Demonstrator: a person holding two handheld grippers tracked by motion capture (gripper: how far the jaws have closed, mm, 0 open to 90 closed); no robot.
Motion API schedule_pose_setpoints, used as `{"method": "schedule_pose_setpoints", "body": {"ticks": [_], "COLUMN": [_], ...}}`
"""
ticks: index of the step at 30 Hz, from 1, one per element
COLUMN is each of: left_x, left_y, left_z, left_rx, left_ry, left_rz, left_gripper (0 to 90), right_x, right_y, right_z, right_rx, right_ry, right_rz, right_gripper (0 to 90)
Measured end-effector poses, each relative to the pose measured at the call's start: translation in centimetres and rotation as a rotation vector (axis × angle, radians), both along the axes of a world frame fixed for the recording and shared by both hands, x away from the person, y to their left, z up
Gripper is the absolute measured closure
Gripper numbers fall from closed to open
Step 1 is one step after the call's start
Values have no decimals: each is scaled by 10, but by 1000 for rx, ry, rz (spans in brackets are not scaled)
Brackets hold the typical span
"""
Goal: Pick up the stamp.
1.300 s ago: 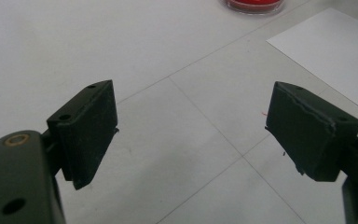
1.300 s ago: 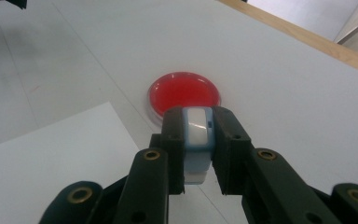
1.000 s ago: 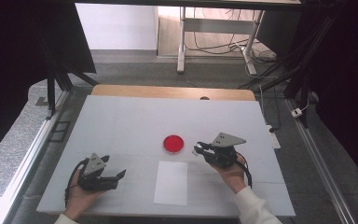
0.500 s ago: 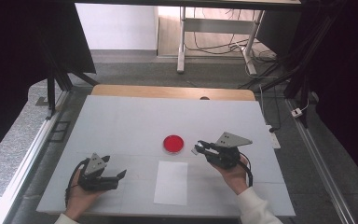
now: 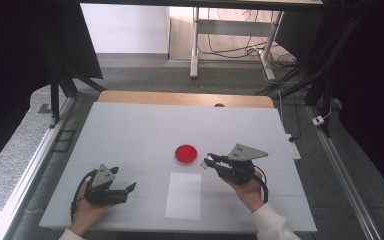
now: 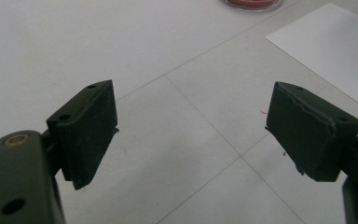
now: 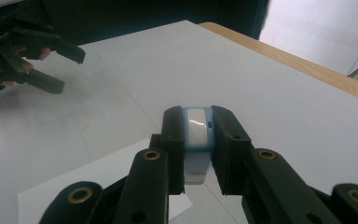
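My right gripper (image 5: 209,161) hovers just right of a round red dish (image 5: 185,154) and is shut on a small white and pale-blue block (image 7: 197,125). In the right gripper view the block sits pinched between the jaw tips of the right gripper (image 7: 198,117). A white sheet of paper (image 5: 183,195) lies flat in front of the dish. My left gripper (image 5: 126,192) rests low at the front left, open with nothing in it. In the left gripper view my left gripper (image 6: 191,126) has its jaws wide apart over bare table, with the red dish (image 6: 251,3) and paper (image 6: 335,46) beyond.
The grey-white table (image 5: 130,135) has a wooden strip (image 5: 185,99) along its far edge. Metal rails run down both sides, and cables and a desk frame stand on the floor behind. The left gripper (image 7: 28,51) shows far off in the right gripper view.
The right gripper has tilted slightly and edged a little toward the dish with the block still held. The left gripper has stayed put.
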State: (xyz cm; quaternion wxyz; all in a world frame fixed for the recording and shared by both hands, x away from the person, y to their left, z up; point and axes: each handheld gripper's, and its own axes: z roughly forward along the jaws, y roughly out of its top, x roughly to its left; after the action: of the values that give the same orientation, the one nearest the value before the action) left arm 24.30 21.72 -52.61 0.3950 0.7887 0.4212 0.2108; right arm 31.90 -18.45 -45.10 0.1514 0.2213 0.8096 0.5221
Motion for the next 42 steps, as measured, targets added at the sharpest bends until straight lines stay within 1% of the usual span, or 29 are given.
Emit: {"method": "schedule_pose_setpoints", "body": {"ticks": [5, 10, 11, 17, 20, 23, 26, 42], "left_x": [0, 0, 0, 0, 0, 1, 1, 0], "left_y": [0, -1, -1, -2, -2, -3, -3, -2], "left_z": [0, 0, 0, 0, 0, 0, -1, 0], "left_rx": [-3, 1, 2, 6, 7, 10, 11, 14], "left_ry": [-1, -3, -3, -5, -5, -5, -5, -11], "left_rz": [1, -1, 0, -1, -5, -6, -4, 2], "left_gripper": [166, 165, 165, 164, 164, 163, 163, 160], "right_x": [-3, -8, -10, -16, -17, -18, -18, -18], "right_y": [6, 14, 18, 28, 30, 32, 33, 29], "right_z": [0, -1, -2, -3, -4, -6, -6, -6], "right_rx": [13, 7, 4, -5, 0, -9, -6, -4], "right_ry": [7, 17, 25, 21, 22, 25, 29, 22], "right_rz": [22, 47, 59, 90, 94, 102, 103, 89], "right_gripper": [754, 754, 753, 753, 753, 753, 753, 753]}}
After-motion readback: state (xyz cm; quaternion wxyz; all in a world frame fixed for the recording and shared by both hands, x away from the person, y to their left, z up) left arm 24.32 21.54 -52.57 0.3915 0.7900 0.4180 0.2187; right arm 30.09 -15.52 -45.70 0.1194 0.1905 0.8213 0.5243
